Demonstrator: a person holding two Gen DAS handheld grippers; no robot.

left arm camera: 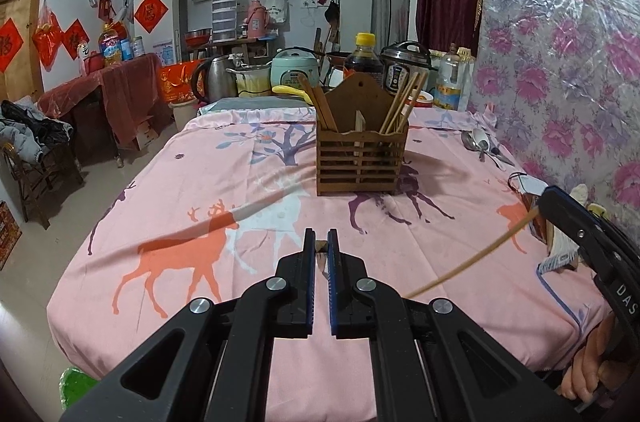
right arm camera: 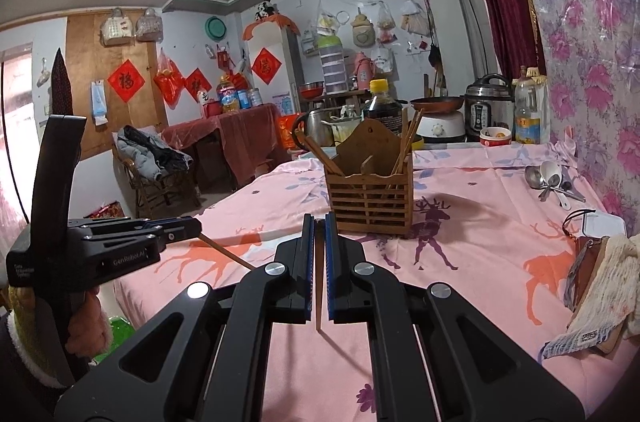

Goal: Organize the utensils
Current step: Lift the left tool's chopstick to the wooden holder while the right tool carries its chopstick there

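While the left gripper (left arm camera: 321, 236) clamps a dark chopstick (left arm camera: 321, 254) end-on, the wooden utensil holder (left arm camera: 361, 158) stands beyond it on the pink tablecloth (left arm camera: 180, 190), spoons (left arm camera: 480, 142) lying to the holder's right. From the right wrist, the right gripper (right arm camera: 320, 222) pinches a pale chopstick (right arm camera: 319, 282) short of the holder (right arm camera: 370, 198); the left gripper (right arm camera: 188, 226), left of the holder, holds its chopstick (right arm camera: 226, 252).

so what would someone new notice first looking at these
Probably the wooden utensil holder standing mid-table on the pink deer-print cloth, with chopsticks already leaning in both compartments. Next, each gripper is shut on a single chopstick: the left gripper in the near foreground, the right gripper likewise in its own view. A small heap of spoons lies by the floral wall on the right.
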